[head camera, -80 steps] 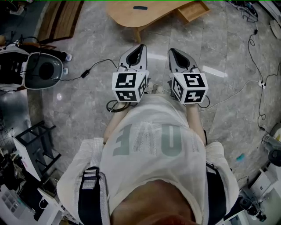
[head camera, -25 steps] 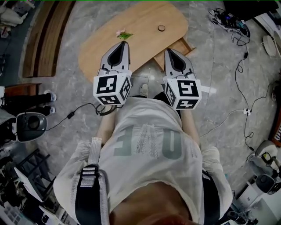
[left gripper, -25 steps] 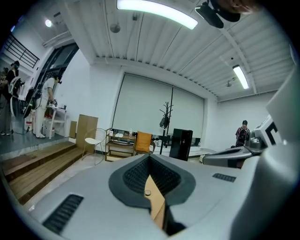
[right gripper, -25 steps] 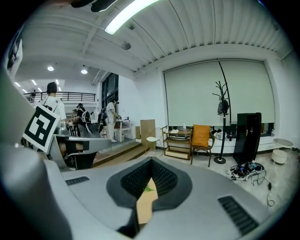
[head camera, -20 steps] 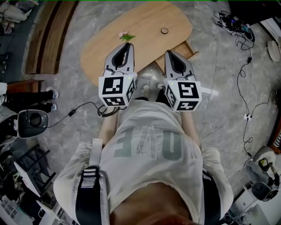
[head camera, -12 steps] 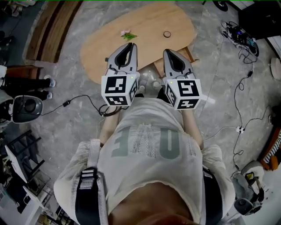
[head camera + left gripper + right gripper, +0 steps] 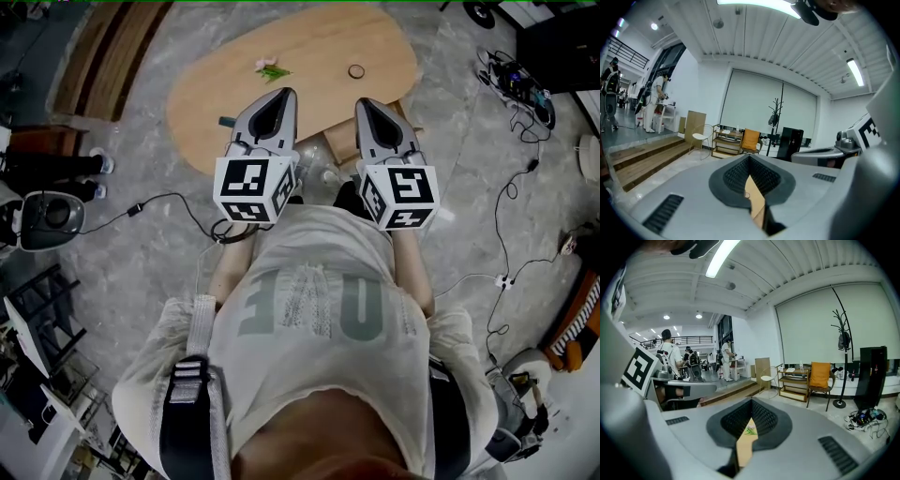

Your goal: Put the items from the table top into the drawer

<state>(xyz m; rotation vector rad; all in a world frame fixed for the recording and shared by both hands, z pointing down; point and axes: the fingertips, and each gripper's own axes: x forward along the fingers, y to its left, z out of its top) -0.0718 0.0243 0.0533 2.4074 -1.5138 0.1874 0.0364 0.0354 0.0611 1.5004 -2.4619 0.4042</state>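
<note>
Head view:
- wooden table (image 7: 309, 42), oval, on a grey stone floor.
- small pink-and-green flower sprig (image 7: 270, 68) lying on the table top.
- dark ring (image 7: 356, 71) to the right of the sprig, well apart from it.
- drawer (image 7: 339, 143) pulled out at the table's near edge, partly hidden by both tools.
- left gripper (image 7: 279, 97) and right gripper (image 7: 367, 105), side by side above the near edge, apart from both items.

Left gripper view:
- left gripper (image 7: 750, 160), jaws brought together, nothing between them.
- a sliver of table wood shows through the slit.

Right gripper view:
- right gripper (image 7: 751, 404), jaws closed, empty.
- the sprig (image 7: 750, 431) shows on the wood through the slit.
</note>
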